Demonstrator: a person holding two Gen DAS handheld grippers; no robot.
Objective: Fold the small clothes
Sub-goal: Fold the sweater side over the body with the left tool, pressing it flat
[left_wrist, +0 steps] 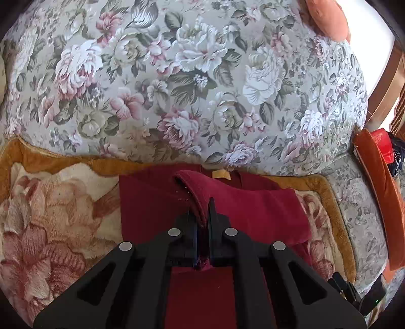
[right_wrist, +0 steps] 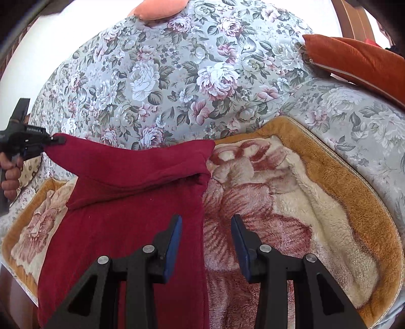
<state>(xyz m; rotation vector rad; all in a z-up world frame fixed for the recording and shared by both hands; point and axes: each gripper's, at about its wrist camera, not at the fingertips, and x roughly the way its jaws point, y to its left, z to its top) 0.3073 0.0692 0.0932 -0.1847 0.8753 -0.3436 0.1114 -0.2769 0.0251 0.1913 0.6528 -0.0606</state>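
A dark red garment [left_wrist: 157, 202] lies on a fleece blanket [left_wrist: 50, 215] on a floral sofa. My left gripper [left_wrist: 201, 210] is shut on an edge of the red garment and lifts that part above the rest. In the right wrist view the left gripper [right_wrist: 54, 140] holds a corner of the garment [right_wrist: 131, 202] up at the far left, so a sleeve-like flap hangs stretched toward the right. My right gripper [right_wrist: 206, 220] is open and empty, hovering over the garment's right edge and the blanket [right_wrist: 303, 202].
The floral sofa back [left_wrist: 202, 76] rises behind the blanket. An orange cushion [right_wrist: 359, 60] lies on the sofa arm at the right, and a peach cushion [right_wrist: 157, 10] sits on top of the back. A yellow tag [left_wrist: 220, 174] shows at the garment's neck.
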